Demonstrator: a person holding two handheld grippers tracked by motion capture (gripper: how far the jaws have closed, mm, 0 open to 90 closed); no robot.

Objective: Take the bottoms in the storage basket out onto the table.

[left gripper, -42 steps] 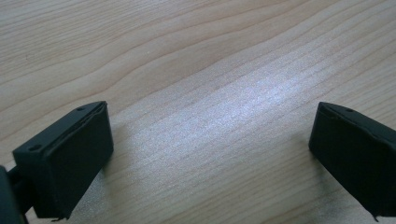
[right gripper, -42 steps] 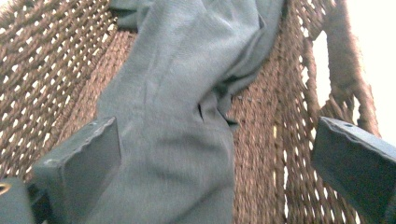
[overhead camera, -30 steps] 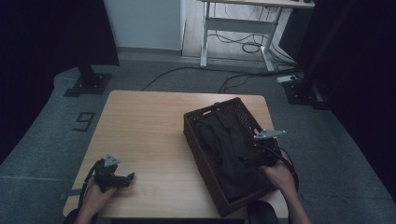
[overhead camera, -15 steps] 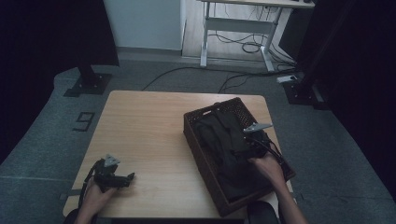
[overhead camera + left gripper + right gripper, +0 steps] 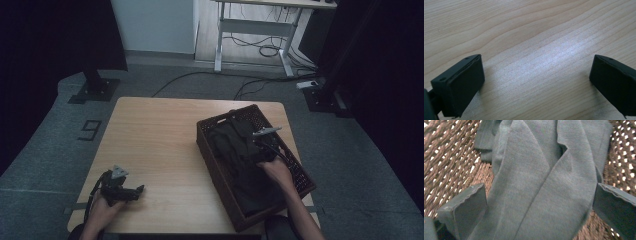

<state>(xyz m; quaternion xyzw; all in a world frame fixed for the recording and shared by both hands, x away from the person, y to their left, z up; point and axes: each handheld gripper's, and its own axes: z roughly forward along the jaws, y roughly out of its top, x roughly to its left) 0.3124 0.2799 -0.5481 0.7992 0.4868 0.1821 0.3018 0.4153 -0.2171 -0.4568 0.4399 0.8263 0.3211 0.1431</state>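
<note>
A dark brown woven basket point(image 5: 295, 159) sits on the right half of the wooden table point(image 5: 160, 135), with dark grey-green cloth point(image 5: 240, 155) piled inside. My right gripper point(image 5: 250, 142) hangs over the basket's middle. In the right gripper view the jaws stand wide apart just above the cloth point(image 5: 536, 182), whose folded strip runs between them; wicker point(image 5: 446, 157) shows on both sides. My left gripper point(image 5: 137, 189) rests low at the table's near left corner, held by a hand. In the left gripper view its jaws are spread wide over bare wood point(image 5: 536, 50), nothing between them.
The basket fills most of the table's right side, its near corner reaching the front edge. Beyond the table lie grey floor, a white desk frame point(image 5: 250, 30) with cables, and black stand bases point(image 5: 92, 90) at left and right.
My right gripper has moved from the basket's right rim leftward and forward over the cloth in the middle of the basket. The left gripper has stayed in place.
</note>
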